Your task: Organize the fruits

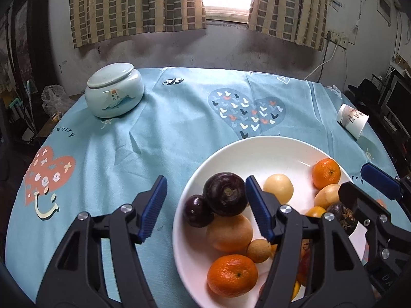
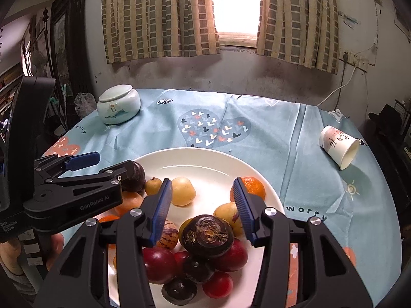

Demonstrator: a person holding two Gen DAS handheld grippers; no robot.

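Light blue tablecloth point(image 2: 295, 138) with heart prints covers the table. Toward its far left corner sits a pale lidded ceramic jar point(image 2: 118, 104) (little mountain painting on it). Near its right edge, a paper cup point(image 2: 339, 146) lies tipped over. Checked curtains point(image 2: 159, 15) hang on the wall behind it.

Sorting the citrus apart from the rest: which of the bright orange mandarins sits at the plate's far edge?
The mandarin at the far right rim of the white plate, beside the right gripper. The other mandarin lies at the near edge.
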